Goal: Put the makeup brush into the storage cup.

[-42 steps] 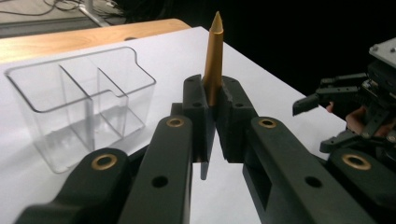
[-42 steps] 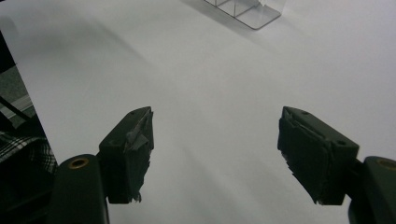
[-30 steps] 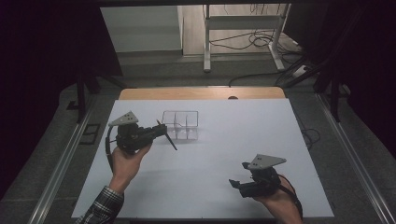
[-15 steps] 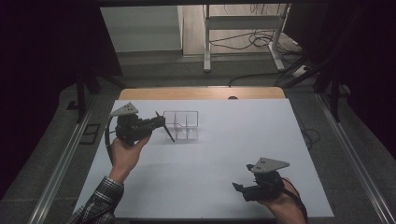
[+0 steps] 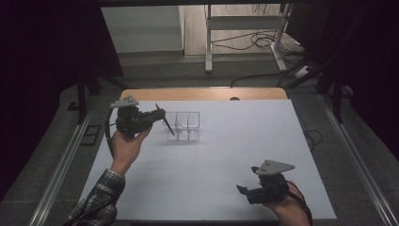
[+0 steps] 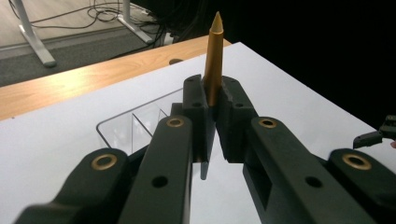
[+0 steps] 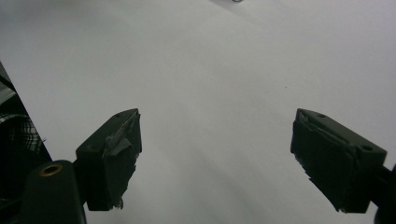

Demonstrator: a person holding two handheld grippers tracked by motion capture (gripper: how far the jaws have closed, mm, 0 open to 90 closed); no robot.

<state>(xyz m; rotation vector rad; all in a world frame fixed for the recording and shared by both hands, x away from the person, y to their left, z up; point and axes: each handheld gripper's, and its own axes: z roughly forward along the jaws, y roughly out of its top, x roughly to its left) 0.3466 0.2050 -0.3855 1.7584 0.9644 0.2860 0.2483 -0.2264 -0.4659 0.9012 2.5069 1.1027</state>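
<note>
My left gripper [image 5: 159,114] [image 6: 211,119] is held above the white table, just left of a clear plastic divided tray [image 5: 184,126] [image 6: 135,125]. It is shut on a pen [image 6: 214,59] with a gold, pointed end that sticks up between the jaws; a dark lower part of the pen [image 5: 168,127] slants down toward the tray. My right gripper [image 5: 244,190] [image 7: 215,158] rests low near the table's front right edge, open, with nothing between its jaws.
The white table surface [image 5: 226,141] has a wooden strip [image 5: 202,93] along its far edge. Beyond it stand a desk frame [image 5: 244,28] and floor cables [image 5: 263,42]. A plaid sleeve [image 5: 99,202] comes in at the bottom left.
My left gripper has risen and moved away from me toward the tray's left side, carrying the pen. My right gripper has drifted slightly right and nearer the front edge.
</note>
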